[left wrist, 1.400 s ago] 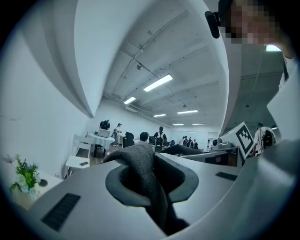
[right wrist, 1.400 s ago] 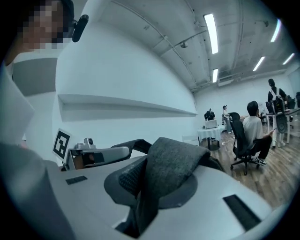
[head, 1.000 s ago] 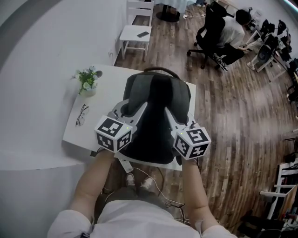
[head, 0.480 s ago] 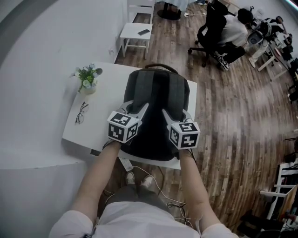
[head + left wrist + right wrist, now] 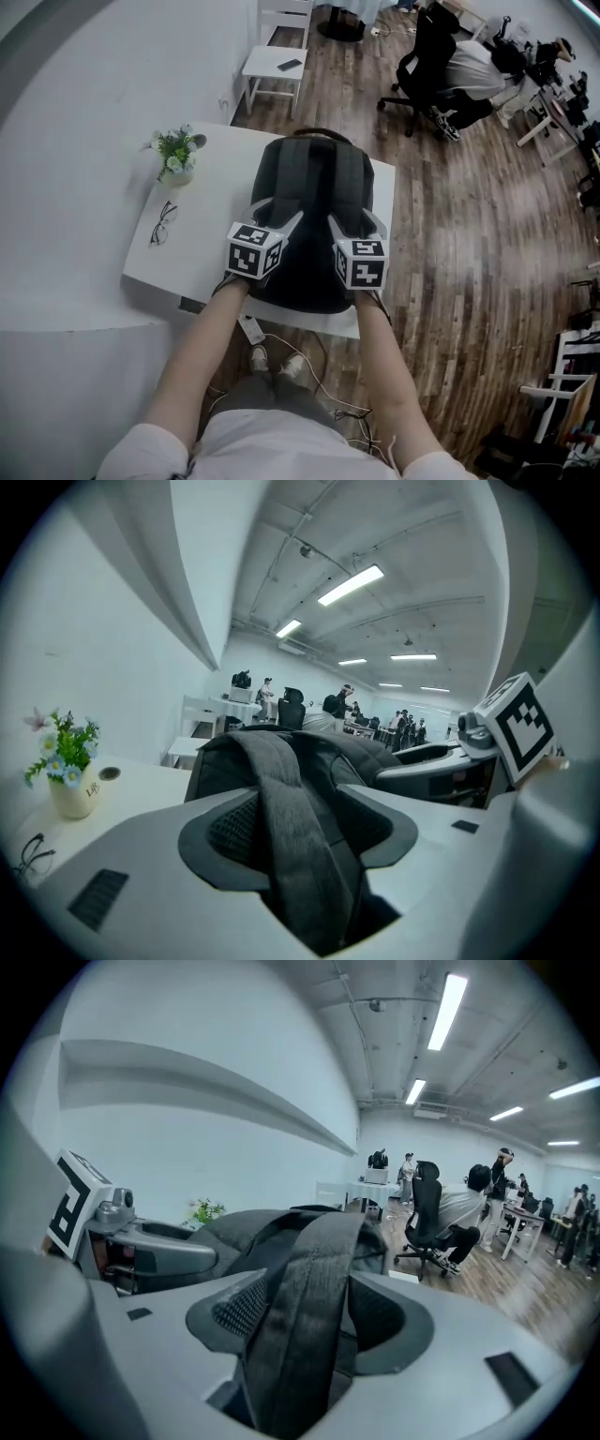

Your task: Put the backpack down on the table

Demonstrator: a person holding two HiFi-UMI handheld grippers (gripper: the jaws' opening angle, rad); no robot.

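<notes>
Backpack (image 5: pixel 314 202): flat on table (image 5: pixel 192 258), hugging its right edge (left half roomier)
Left gripper (image 5: pixel 277 214): jaws just opened wide, left strap (image 5: pixel 305 864) loose between
Right gripper (image 5: pixel 354 219): likewise wide, right strap (image 5: pixel 300 1316) between

- We count one backpack (image 5: pixel 314 187).
- One white table (image 5: pixel 202 239) under it.
- Two grippers: left gripper (image 5: pixel 278 212) and right gripper (image 5: pixel 354 217). Both pairs of jaws have just been opening and now stand apart.
- Two marker cubes (image 5: pixel 253 251), one per gripper.
- Two shoulder straps: we see one strap (image 5: pixel 300 846) between the left jaws and one (image 5: pixel 300 1316) between the right jaws.
- One potted plant (image 5: pixel 175 155), far left on the table.
- One pair of glasses (image 5: pixel 162 225), just nearer than the plant.
- One white chair (image 5: pixel 274 66), far, with one phone (image 5: pixel 290 66) on its seat.
- One black office chair (image 5: pixel 422 56), far right.
- One seated person (image 5: pixel 473 70) beside it; we can't count the others farther right.
</notes>
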